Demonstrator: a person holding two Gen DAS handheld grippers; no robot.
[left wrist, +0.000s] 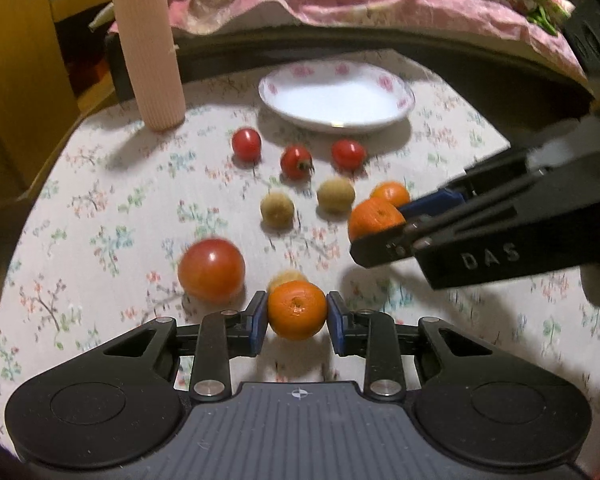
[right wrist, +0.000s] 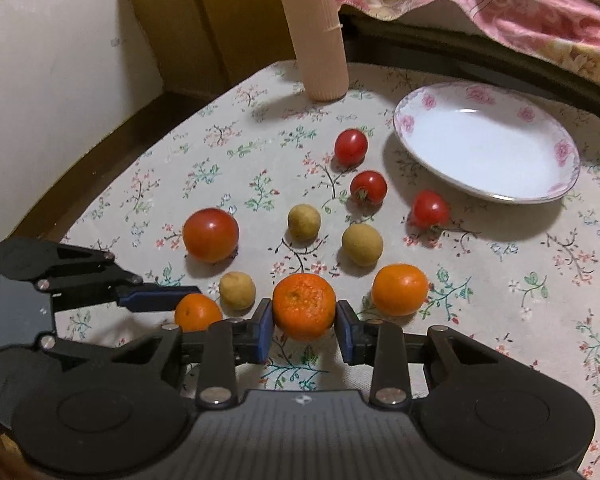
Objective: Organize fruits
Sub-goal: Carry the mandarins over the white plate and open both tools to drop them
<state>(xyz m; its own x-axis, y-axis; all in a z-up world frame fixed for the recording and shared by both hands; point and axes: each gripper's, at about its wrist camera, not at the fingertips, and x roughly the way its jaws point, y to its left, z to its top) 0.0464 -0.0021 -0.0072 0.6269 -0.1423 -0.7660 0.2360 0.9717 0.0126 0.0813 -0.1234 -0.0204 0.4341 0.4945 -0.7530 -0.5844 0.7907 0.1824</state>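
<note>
We see a surface point(right wrist: 120, 184) covered in a pale cloth printed with small flower sprigs, and round fruit scattered across it. Our left claw point(left wrist: 297, 312) has its blue pads pressed against both sides of a small orange point(left wrist: 297, 311) with dimpled skin, its stem dimple turned up toward the camera; the jaws stand only as wide as the fruit. Our right claw point(right wrist: 304, 318) grips a second orange point(right wrist: 304, 306) the same way, this one rougher and more pitted, its stem end facing up. Both oranges sit low at the near edge of the fruit group, and we cannot tell whether they are lifted or resting on the cloth.

Just right of the second orange lies a third orange point(right wrist: 399, 289), smooth and free. Three dull tan fruits point(right wrist: 362, 244) with matte skin lie between the oranges and three glossy cherry tomatoes point(right wrist: 368, 187), one showing a dark stem pointing down toward us. A larger tomato point(right wrist: 210, 234), shiny and orange-red, sits to the left. Behind them is a shallow white plate point(right wrist: 420, 104) with a pink rose rim, and a ribbed, peach-coloured cylinder point(right wrist: 314, 32) stands upright near the far edge.
</note>
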